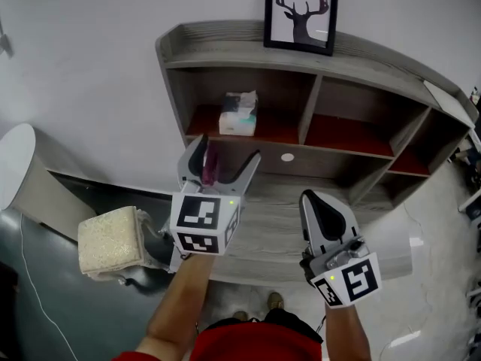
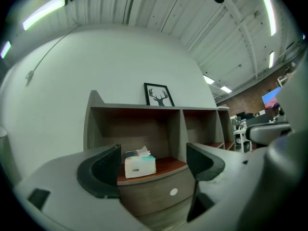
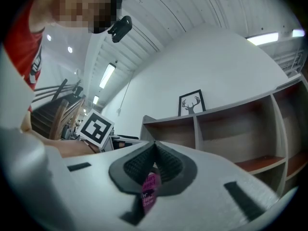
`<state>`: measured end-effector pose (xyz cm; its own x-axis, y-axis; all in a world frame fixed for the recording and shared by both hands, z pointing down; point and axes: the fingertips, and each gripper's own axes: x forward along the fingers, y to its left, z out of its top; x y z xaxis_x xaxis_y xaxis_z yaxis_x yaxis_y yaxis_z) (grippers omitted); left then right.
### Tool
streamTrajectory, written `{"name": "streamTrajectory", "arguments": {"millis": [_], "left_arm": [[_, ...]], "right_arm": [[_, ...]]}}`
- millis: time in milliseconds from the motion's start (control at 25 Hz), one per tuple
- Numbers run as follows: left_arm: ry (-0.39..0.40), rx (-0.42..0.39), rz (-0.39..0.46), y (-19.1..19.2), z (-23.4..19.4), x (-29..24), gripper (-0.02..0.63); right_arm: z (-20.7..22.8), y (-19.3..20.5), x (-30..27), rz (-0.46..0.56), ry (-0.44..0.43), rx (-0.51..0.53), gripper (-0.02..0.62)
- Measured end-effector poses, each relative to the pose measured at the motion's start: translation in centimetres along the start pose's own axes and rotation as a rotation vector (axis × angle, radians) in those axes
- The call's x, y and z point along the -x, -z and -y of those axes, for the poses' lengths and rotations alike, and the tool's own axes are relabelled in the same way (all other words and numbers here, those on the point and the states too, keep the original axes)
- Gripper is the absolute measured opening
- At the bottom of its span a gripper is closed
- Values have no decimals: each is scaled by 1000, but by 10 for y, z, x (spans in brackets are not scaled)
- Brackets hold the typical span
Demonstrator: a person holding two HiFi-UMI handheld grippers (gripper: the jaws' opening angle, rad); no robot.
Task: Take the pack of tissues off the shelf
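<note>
The tissue pack, white with a teal end and a tissue poking out, stands in the leftmost compartment of the grey shelf on its red-brown board. My left gripper is held below and in front of it, open, with nothing between its pads. In the left gripper view the pack shows framed between the spread jaws of the left gripper, still well off. My right gripper hangs lower to the right, shut. In its own view the right gripper has its pads pressed together, with a magenta printed tag beneath them.
A framed deer picture stands on top of the shelf. The other compartments hold nothing. A grey wood ledge runs below the grippers. A beige block lies at the left, and a white rounded object beyond it.
</note>
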<state>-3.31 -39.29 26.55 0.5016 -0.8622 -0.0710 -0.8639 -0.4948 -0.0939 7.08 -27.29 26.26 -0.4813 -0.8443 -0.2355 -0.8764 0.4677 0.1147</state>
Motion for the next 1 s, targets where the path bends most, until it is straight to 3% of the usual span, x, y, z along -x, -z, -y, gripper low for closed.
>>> {"name": "streamTrajectory", "arguments": {"millis": [520, 1000], "left_arm": [[-161, 15, -186, 63, -31, -100, 446], [-274, 23, -321, 98, -58, -139, 462]], "right_arm": [[76, 25, -22, -1, -58, -35, 5], [108, 43, -33, -25, -77, -59, 5]]}}
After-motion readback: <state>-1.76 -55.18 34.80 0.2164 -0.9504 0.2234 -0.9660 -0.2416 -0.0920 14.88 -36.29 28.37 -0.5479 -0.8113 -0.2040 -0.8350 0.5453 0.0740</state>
